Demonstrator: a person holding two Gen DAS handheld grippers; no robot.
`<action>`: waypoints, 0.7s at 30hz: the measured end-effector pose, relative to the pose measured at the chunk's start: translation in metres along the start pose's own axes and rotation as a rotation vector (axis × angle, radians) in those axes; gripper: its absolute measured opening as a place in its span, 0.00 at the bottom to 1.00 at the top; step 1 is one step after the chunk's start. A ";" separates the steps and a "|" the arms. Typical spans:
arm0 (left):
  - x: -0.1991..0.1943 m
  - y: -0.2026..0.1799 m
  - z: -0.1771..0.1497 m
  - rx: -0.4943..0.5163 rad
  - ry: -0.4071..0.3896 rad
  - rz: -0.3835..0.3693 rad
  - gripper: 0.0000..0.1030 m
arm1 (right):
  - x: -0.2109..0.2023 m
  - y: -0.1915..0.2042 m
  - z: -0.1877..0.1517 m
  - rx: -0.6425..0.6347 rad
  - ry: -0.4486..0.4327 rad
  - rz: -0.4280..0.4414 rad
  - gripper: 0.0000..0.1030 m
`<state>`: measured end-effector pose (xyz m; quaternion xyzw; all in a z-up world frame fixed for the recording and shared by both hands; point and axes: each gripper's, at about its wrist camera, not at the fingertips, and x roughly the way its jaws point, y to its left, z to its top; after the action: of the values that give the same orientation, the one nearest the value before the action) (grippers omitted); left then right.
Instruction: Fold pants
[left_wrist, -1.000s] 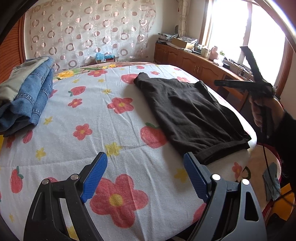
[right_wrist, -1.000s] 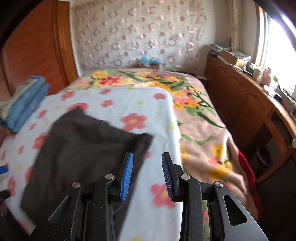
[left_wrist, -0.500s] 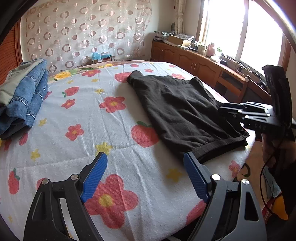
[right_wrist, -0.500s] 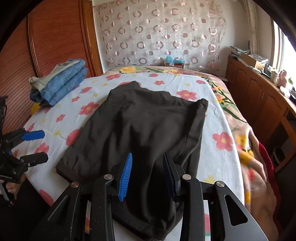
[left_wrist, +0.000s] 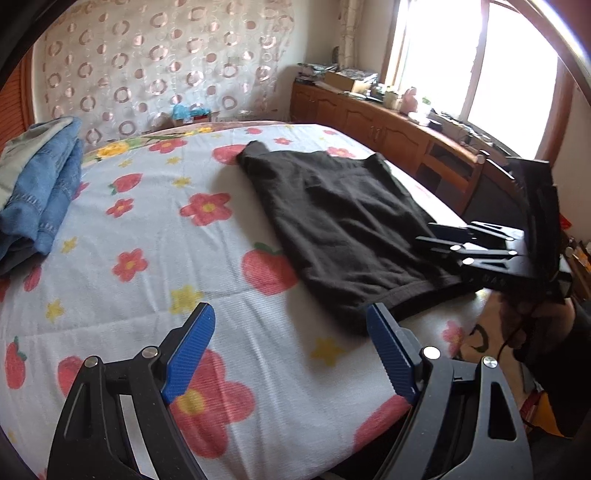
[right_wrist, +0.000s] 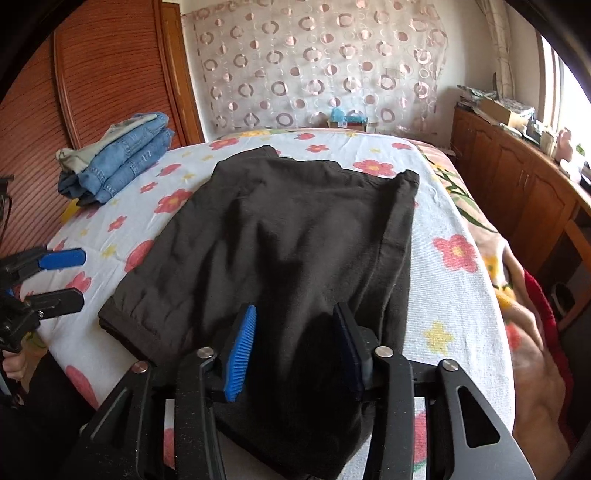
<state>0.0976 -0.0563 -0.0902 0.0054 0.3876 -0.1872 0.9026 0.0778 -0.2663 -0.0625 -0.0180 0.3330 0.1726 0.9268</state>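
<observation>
In the left wrist view, the left gripper (left_wrist: 288, 350) stands wide apart with nothing between its ribbed blue pads, low in the frame over the flowered bedspread (left_wrist: 155, 258), while the dark, soft-knit pants (left_wrist: 343, 225) lie flat at centre right, their hemmed edge just beyond its right finger. In the right wrist view, the right gripper (right_wrist: 295, 347) hovers at bottom centre over the pants (right_wrist: 295, 236), its jaws opening and clamping nothing, with folded blue denim jeans (right_wrist: 118, 162) at upper left; no writing is readable.
</observation>
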 end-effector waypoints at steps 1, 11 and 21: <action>0.000 -0.003 0.003 0.010 -0.003 -0.016 0.79 | 0.001 0.006 0.002 -0.008 0.004 -0.011 0.45; 0.012 -0.024 0.007 0.050 0.045 -0.118 0.35 | -0.028 0.009 0.005 0.062 -0.027 -0.022 0.45; 0.024 -0.036 -0.003 0.063 0.081 -0.118 0.31 | -0.058 0.006 -0.026 0.119 -0.010 0.015 0.35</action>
<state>0.0983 -0.0971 -0.1038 0.0186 0.4174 -0.2519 0.8729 0.0181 -0.2827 -0.0457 0.0404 0.3383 0.1597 0.9265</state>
